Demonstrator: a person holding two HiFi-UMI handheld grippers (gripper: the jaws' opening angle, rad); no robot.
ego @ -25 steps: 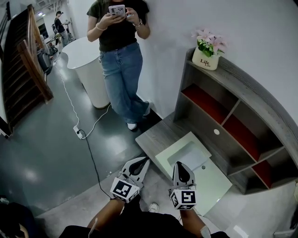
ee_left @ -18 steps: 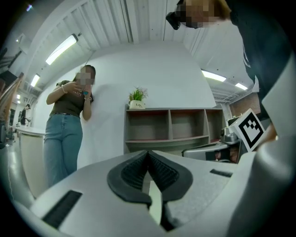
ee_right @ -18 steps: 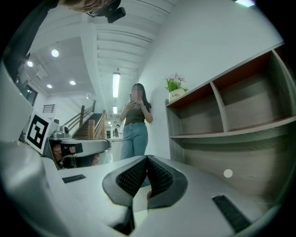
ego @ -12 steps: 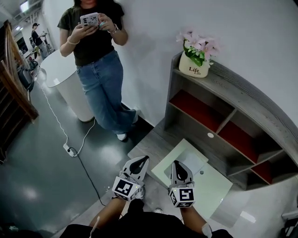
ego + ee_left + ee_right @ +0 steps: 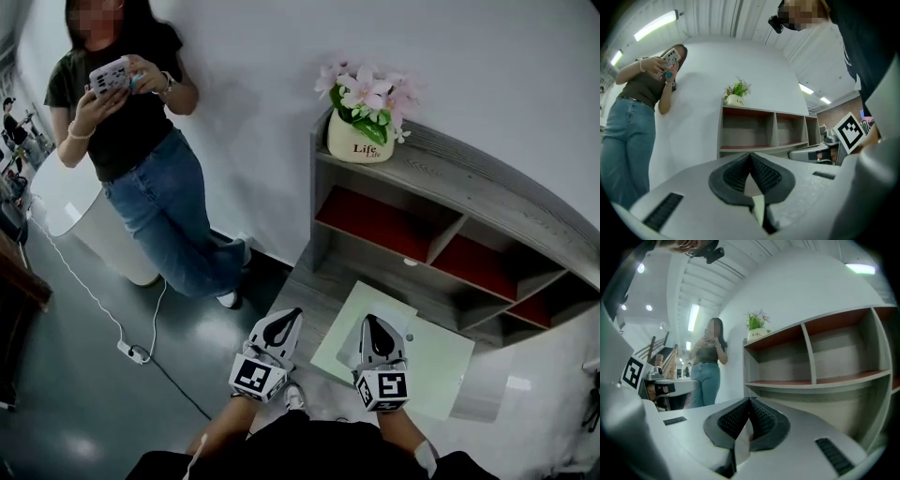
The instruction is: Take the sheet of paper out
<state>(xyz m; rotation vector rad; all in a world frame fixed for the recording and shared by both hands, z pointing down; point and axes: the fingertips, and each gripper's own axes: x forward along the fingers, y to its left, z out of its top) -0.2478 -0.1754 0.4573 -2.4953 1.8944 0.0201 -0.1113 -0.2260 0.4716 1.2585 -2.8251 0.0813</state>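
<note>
A pale green sheet [image 5: 427, 361] lies flat on the grey desk [image 5: 314, 281], below the shelf unit [image 5: 450, 187]. A whiter patch [image 5: 405, 325] shows on it beside my right gripper; I cannot tell what that is. My right gripper [image 5: 374, 322] hangs over the sheet's near left part, jaws shut, nothing seen between them. Shut and empty too, my left gripper [image 5: 291, 317] is over the desk's near edge, left of the sheet. Both point level at the shelf unit [image 5: 761, 133] [image 5: 820, 357]; the shut jaw tips [image 5: 750, 155] [image 5: 750, 401] meet.
A flower pot [image 5: 361, 141] stands on the shelf unit's top left end. A person [image 5: 141, 159] with a phone leans on the wall at the left. A white round table [image 5: 75, 216] and a floor cable with a plug strip [image 5: 131, 352] lie further left.
Both grippers have swung right, toward the desk and shelf unit. The right gripper now sits further over the green sheet. The person, table and floor have slid left in the head view.
</note>
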